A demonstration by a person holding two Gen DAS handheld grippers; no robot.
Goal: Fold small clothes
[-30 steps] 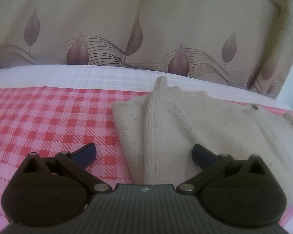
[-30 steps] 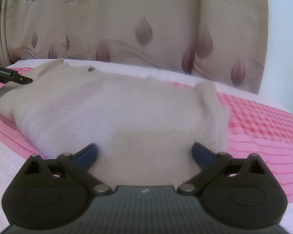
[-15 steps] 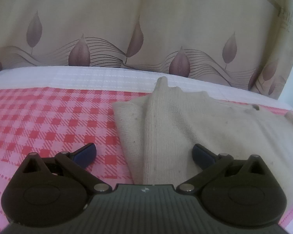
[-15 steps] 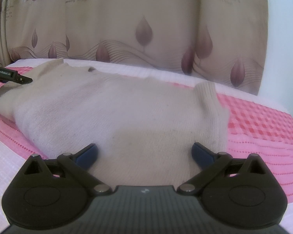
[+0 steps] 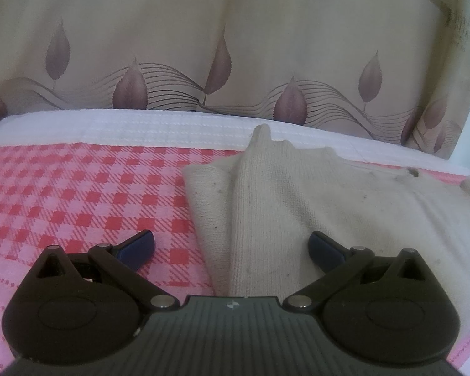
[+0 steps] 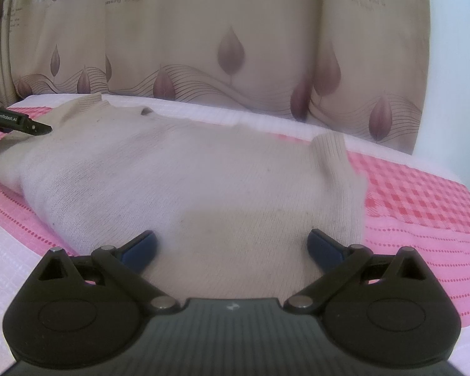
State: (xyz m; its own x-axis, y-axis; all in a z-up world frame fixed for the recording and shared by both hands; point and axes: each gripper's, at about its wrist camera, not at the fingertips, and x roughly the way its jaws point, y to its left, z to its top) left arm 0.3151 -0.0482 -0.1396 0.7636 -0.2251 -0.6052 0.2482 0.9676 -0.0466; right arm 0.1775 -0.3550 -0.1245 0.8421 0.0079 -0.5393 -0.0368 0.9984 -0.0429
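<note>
Almost nothing has shifted: your left gripper [image 5: 231,246] and right gripper [image 6: 232,246] stay wide apart, empty, hovering low over the cream sweater [image 6: 188,188] lying flat on the checked bedspread [image 5: 78,194]. No fold started yet.

So it's one small cream knit sweater [image 6: 185,188], kinda grubby with faint dark specks, lying flat and spread out on the pink-and-red checked cloth [image 5: 62,194], a ribbed-cuff sleeve [image 6: 332,153] folded onto the body at one side, another sleeve [image 5: 253,194] ridged up opposite.
</note>
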